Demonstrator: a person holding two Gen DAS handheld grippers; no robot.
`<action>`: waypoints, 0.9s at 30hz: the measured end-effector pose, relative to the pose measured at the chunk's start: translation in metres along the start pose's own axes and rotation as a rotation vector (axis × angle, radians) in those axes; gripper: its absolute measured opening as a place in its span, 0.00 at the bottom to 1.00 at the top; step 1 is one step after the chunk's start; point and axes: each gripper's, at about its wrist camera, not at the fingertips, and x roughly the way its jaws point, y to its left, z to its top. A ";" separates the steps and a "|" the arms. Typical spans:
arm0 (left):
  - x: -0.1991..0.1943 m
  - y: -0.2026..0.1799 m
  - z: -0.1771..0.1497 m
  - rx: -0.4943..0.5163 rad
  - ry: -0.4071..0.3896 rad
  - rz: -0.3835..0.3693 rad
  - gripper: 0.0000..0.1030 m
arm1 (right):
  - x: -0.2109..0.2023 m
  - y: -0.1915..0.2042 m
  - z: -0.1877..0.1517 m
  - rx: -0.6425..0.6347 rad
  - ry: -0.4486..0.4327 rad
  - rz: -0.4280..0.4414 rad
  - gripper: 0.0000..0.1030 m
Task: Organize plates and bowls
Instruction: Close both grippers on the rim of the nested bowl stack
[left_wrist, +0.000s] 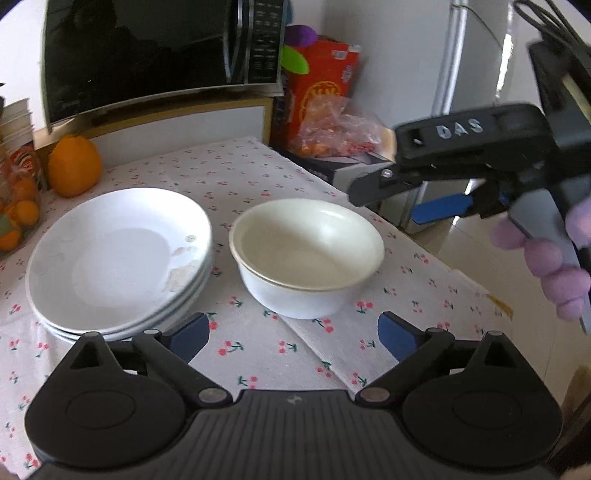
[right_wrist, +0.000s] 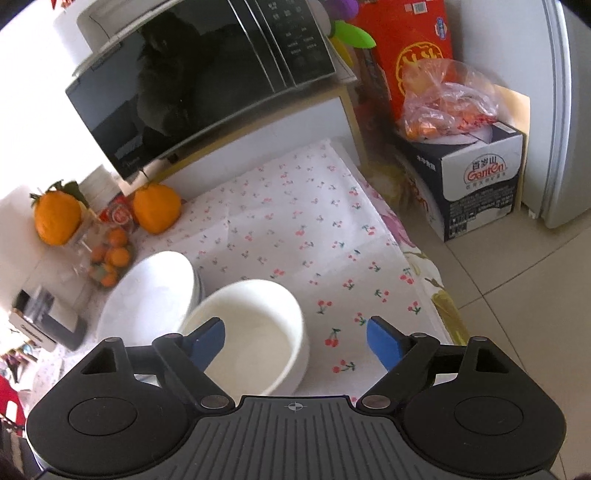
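Note:
A stack of white plates (left_wrist: 118, 258) sits on the cherry-print tablecloth at the left, and it also shows in the right wrist view (right_wrist: 147, 299). A white bowl stack (left_wrist: 306, 254) stands just right of the plates, with one bowl nested in another; it also shows in the right wrist view (right_wrist: 255, 332). My left gripper (left_wrist: 293, 334) is open and empty, low in front of the bowls. My right gripper (right_wrist: 295, 338) is open and empty above the bowls' right side, its left finger over the bowl. In the left wrist view the right gripper (left_wrist: 424, 192) hangs beyond the table's right edge.
A black microwave (left_wrist: 155, 51) stands on a white cabinet at the back. An orange (left_wrist: 74, 166) and a bag of small oranges (right_wrist: 109, 258) lie at the back left. A red box (right_wrist: 406, 48), a snack bag (right_wrist: 443, 103) and a Ganten carton (right_wrist: 476, 181) stand right of the table.

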 end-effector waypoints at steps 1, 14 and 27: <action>0.003 -0.001 -0.001 0.005 0.000 -0.004 0.95 | 0.003 -0.001 0.000 0.003 0.012 -0.002 0.83; 0.031 -0.004 0.000 0.026 0.027 -0.043 0.90 | 0.032 -0.008 0.001 0.138 0.137 0.053 0.83; 0.039 -0.001 0.010 0.008 0.034 -0.046 0.80 | 0.049 -0.003 -0.001 0.145 0.176 0.010 0.58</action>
